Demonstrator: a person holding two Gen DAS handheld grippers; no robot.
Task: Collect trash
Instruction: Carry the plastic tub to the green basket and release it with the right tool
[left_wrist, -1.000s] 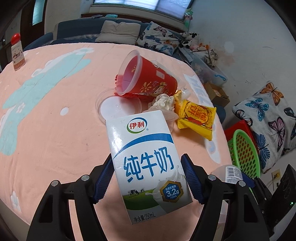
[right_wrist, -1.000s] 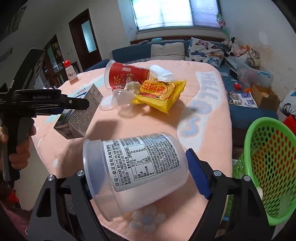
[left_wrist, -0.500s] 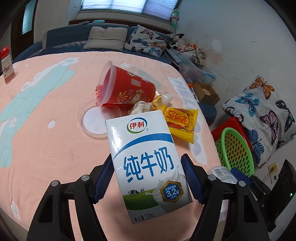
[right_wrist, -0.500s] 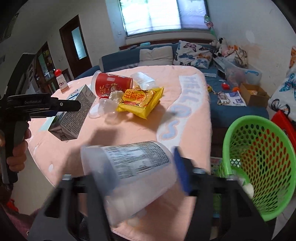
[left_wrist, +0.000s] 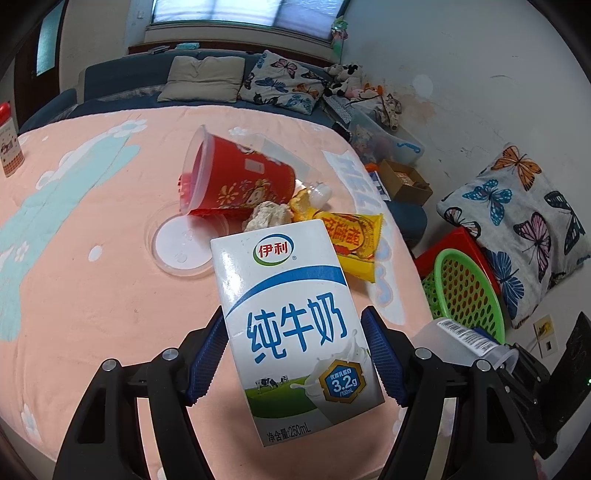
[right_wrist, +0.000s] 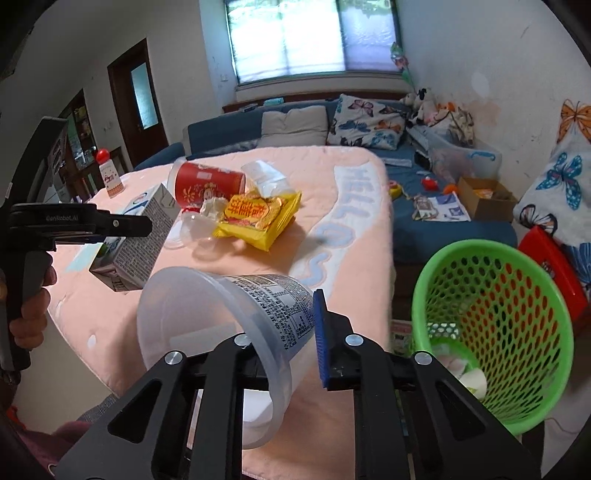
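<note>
My left gripper (left_wrist: 295, 354) is shut on a white and blue milk carton (left_wrist: 291, 317) and holds it above the pink table (left_wrist: 92, 288); the carton also shows in the right wrist view (right_wrist: 136, 236). My right gripper (right_wrist: 284, 343) is shut on a clear plastic cup (right_wrist: 236, 325) with a printed label, tilted, left of the green mesh basket (right_wrist: 491, 332). On the table lie a red cup (left_wrist: 236, 177), a crumpled tissue (left_wrist: 267, 216), a yellow snack bag (left_wrist: 354, 243) and a clear lid (left_wrist: 181, 247).
The basket (left_wrist: 465, 291) stands on the floor off the table's right edge, with some trash inside, next to a red bin (right_wrist: 554, 266). A small red-capped bottle (left_wrist: 7, 140) stands at the table's far left. A sofa with cushions (right_wrist: 295, 125) lies behind.
The right gripper has swung toward the green basket, and the clear cup has tilted in its jaws, mouth now toward the camera. The left gripper has risen and pulled back with the carton.
</note>
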